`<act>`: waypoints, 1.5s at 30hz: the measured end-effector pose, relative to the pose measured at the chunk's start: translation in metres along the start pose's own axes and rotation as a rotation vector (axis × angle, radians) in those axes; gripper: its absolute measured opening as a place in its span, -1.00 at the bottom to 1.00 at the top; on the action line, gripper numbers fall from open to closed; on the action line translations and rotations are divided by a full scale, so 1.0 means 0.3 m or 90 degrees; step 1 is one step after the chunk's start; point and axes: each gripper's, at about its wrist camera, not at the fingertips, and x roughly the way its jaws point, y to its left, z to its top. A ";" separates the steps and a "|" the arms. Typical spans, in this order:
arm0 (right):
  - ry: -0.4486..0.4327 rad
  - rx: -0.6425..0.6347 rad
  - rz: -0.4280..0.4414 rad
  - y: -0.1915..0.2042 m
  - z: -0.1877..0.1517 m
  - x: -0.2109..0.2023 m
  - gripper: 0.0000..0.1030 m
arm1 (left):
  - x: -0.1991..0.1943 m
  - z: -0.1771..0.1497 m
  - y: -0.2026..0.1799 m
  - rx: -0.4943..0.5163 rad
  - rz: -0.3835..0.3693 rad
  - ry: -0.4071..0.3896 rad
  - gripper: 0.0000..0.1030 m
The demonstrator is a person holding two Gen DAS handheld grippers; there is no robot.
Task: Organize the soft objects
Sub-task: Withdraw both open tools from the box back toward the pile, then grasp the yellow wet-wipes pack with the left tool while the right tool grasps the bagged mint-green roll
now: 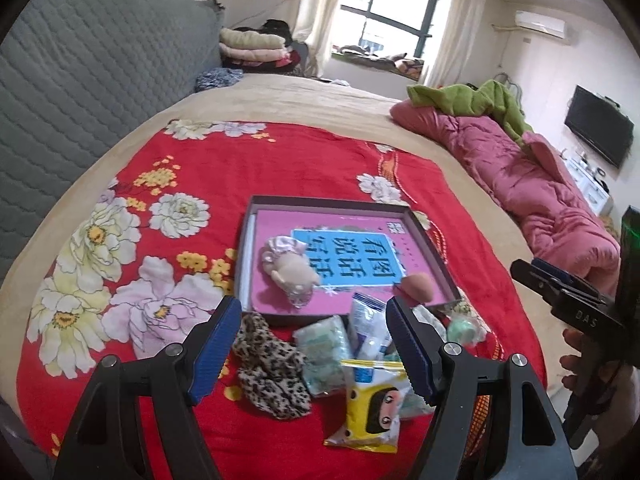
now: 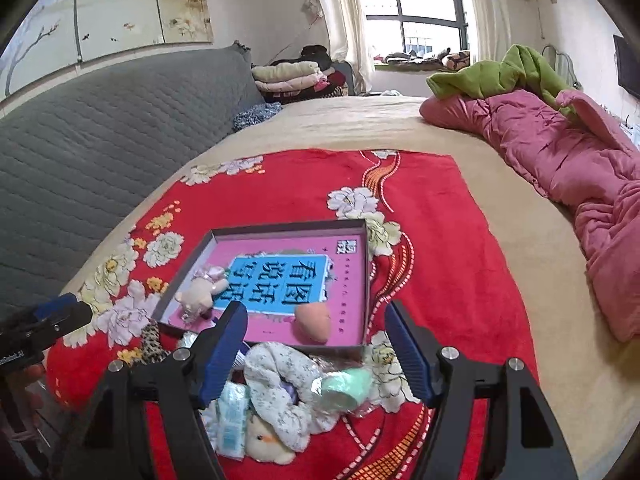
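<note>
Claws [image 1: 316, 344] [image 2: 318, 354] spread, empty; doll [image 1: 289, 270], sponge [image 2: 313, 323] in box [image 2: 288, 229].

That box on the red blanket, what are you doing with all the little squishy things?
A person is tidying soft things into the shallow box with a gripper in each hand. A small plush doll and a peach sponge already lie inside it. A leopard scrunchie, tissue packs, a floral scrunchie and a green roll wait in a heap in front of it. The left gripper and right gripper are both open and empty above the heap.
</note>
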 end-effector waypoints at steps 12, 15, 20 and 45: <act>0.011 0.002 0.006 -0.027 -0.052 -0.023 0.37 | 0.020 -0.057 -0.048 0.021 0.008 0.027 0.48; 0.016 0.006 0.003 -0.035 -0.067 -0.023 0.37 | 0.017 -0.061 -0.057 0.033 0.013 0.022 0.48; 0.025 0.005 0.010 -0.030 -0.092 -0.016 0.37 | 0.021 -0.078 -0.061 0.031 0.001 0.034 0.48; 0.041 -0.022 0.010 0.016 -0.206 -0.010 0.37 | 0.102 -0.239 -0.134 0.080 -0.027 0.128 0.48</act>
